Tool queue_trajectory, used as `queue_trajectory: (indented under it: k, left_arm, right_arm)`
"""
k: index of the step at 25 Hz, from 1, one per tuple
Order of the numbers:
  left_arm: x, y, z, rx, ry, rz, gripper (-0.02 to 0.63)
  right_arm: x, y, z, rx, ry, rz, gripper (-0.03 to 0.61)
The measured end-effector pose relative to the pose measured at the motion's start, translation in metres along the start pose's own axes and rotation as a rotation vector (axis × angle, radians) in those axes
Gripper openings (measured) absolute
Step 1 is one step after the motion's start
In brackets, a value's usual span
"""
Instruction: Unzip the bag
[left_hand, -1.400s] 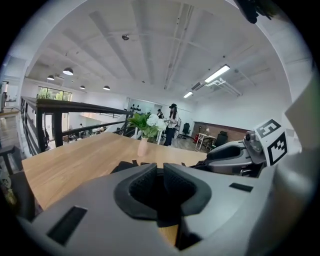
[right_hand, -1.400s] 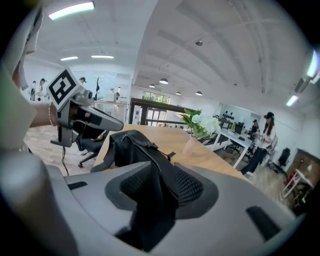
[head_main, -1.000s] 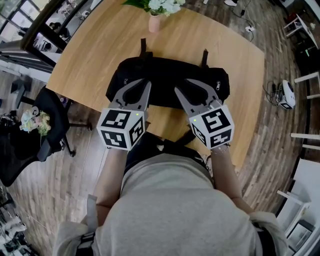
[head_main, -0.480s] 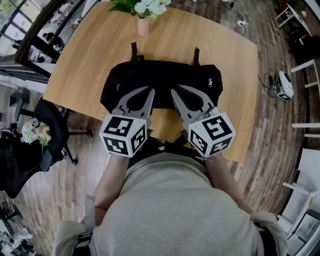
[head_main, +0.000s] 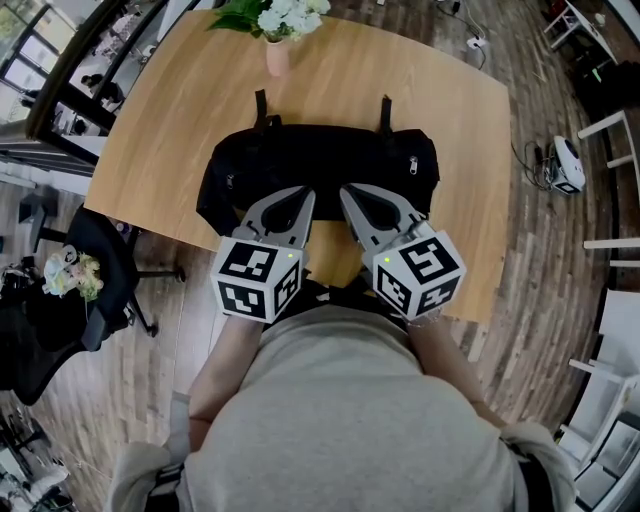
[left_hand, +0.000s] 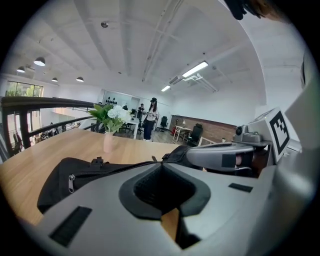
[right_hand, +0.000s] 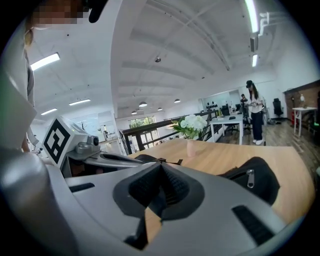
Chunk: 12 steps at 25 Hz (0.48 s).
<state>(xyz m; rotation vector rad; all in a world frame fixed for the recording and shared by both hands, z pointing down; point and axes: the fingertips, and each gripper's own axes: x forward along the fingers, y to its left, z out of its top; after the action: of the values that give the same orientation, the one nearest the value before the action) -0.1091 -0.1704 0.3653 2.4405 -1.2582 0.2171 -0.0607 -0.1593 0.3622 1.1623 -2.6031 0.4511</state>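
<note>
Your black bag (head_main: 320, 155) lies lengthwise mid-table (head_main: 170, 120), zipped, with a silver pull (head_main: 411, 166) showing and two straps at its 12 o'clock edge. At its 6 o'clock side your left gripper (head_main: 303, 196) sits pinched together. Your right gripper (head_main: 347, 192) has just been closing, nothing visible between its jaws.

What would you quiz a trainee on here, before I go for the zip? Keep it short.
1. Short answer: at which part of the bag do the left gripper and the right gripper both point?
2. True or false: the right gripper's jaws stand wide apart.
3. What stands on the table beyond the bag? A) vase of flowers B) laptop C) mug
Key: 1, its middle, at the edge nearest the person; 2, false, they are shut; 3, A.
</note>
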Motion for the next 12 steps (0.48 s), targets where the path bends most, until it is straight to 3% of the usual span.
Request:
queue_trajectory:
  k: [12]
  left_arm:
    - [0.003,-0.002,-0.008,0.014,0.034,-0.007,0.017]
  right_arm:
    - [0.002,-0.009,-0.014,0.027,0.033,-0.030,0.006]
